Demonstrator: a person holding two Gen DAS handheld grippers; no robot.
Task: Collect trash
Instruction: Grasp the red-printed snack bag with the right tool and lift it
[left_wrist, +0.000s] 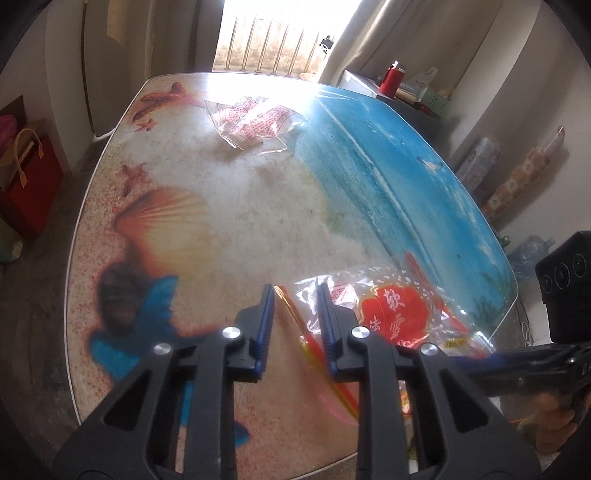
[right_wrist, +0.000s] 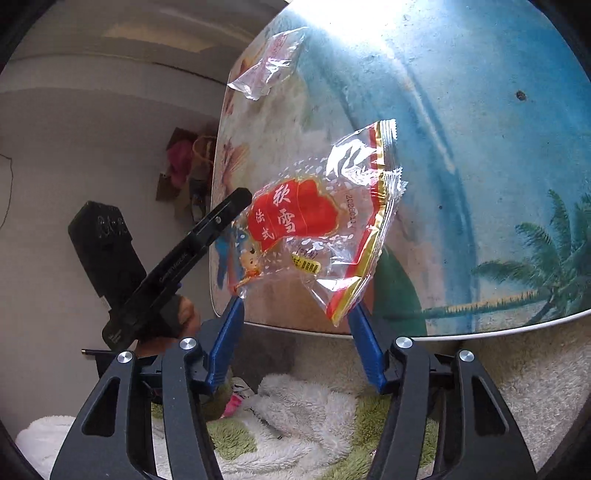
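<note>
Wrapper (right_wrist: 314, 229), clear plastic with a red label, empty, lies at the near edge of the beach-print table (right_wrist: 480, 110), long axis running from that edge toward the centre. Right gripper (right_wrist: 295, 314) straddles its near end, jaws apart. Left gripper (left_wrist: 295, 295) straddles another edge, pads not pressing. Second crumpled wrapper (left_wrist: 255, 122) lies far across.

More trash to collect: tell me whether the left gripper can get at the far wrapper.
Probably yes: only bare table lies between the left gripper and the far wrapper, though an edge of the near wrapper sits between its fingers.
</note>
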